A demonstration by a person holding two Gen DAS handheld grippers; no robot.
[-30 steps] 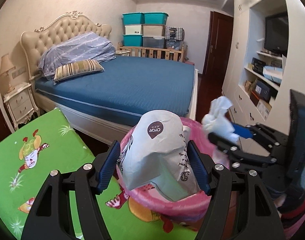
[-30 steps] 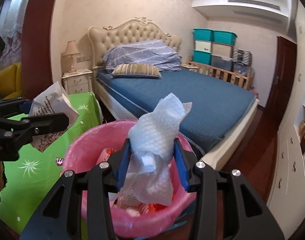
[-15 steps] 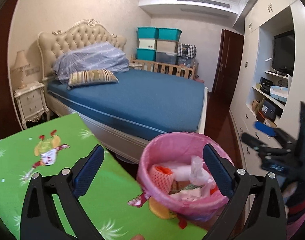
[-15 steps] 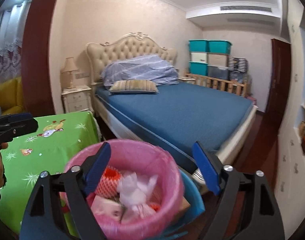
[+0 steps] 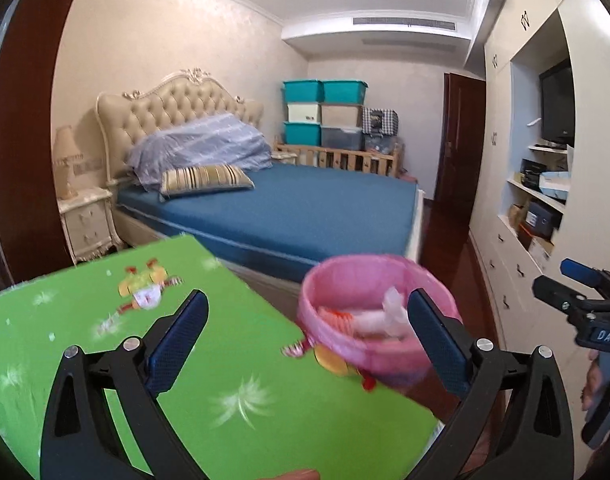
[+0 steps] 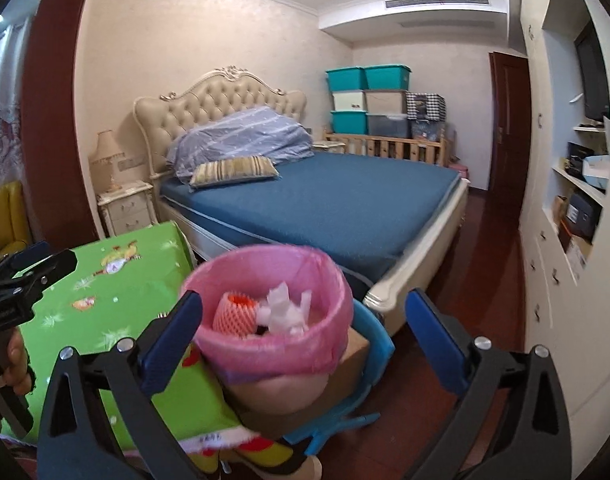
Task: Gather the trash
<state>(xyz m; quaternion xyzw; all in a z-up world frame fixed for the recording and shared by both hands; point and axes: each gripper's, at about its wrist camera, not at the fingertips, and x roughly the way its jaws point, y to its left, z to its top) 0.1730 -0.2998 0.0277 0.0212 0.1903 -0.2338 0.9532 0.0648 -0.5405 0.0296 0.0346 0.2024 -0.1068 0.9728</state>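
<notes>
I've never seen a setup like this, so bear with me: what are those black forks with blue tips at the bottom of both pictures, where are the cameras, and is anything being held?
No robot here: a person carries a two-finger gripper in each hand, and each gripper has a wide-angle camera looking out along its fingers. One picture looks past the left gripper, the other past the right gripper. The blue strips are the finger pads. Both sets of jaws have just been opening and now stand wide, with nothing between them. Ahead sits a pink-lined bin holding crumpled white paper and an orange foam net. Beside it is a table with a green cartoon cloth, and behind it a blue bed.
</notes>
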